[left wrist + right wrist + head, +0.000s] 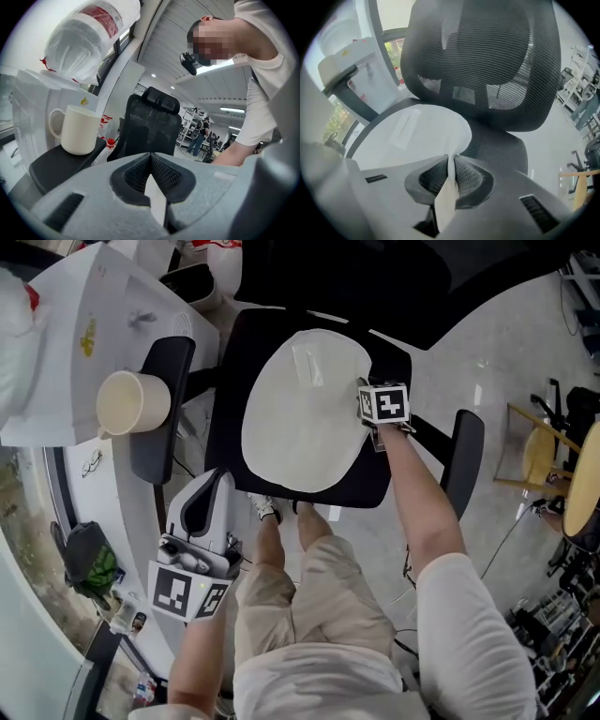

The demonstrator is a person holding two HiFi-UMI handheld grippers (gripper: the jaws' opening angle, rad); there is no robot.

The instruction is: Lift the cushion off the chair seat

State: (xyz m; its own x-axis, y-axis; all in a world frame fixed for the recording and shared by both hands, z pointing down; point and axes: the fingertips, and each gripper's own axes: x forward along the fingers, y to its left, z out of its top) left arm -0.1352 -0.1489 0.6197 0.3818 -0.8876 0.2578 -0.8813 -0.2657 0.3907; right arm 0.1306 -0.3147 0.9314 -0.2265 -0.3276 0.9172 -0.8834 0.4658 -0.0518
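cushion (300,413) flat on chair seat (373,486), edge pinched in r tool (451,161); l tool (150,161) closed, empty.

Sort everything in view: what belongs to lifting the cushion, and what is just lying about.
Job: cushion, clamped at its edge by the right gripper; chair seat under it.
Lying about: mug on the armrest; plastic bag; wooden stool; left gripper, shut, held away.
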